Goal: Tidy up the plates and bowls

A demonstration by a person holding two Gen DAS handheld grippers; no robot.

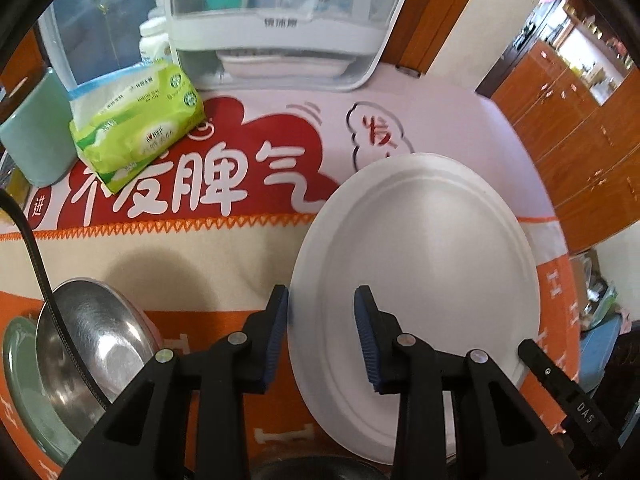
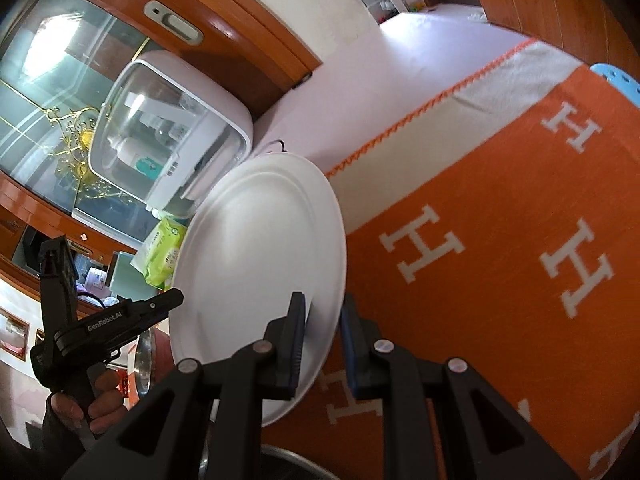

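**One white plate held up at both edges over the orange cloth**

Orange cloth (image 1: 224, 320) with white H letters covers the table, with a red-and-white printed mat (image 1: 224, 168) beyond it in the upper middle of the left wrist view. One white plate (image 1: 416, 264) fills the right half of that view, tilted and clear of the cloth. The left gripper (image 1: 322, 336) has its two blue-padded fingers close together astride the plate's near left rim, one pad at the edge and one over the face. In the right wrist view the right gripper (image 2: 322, 344) is clamped nearly closed on the plate's lower right rim. At lower left of the left wrist view sit one steel bowl (image 1: 100, 344) and one green dish (image 1: 24, 392) beneath it. Farther back stand one green tissue pack (image 1: 136, 124), one pale teal cup (image 1: 36, 128) and one white clear-fronted cabinet (image 1: 280, 40).
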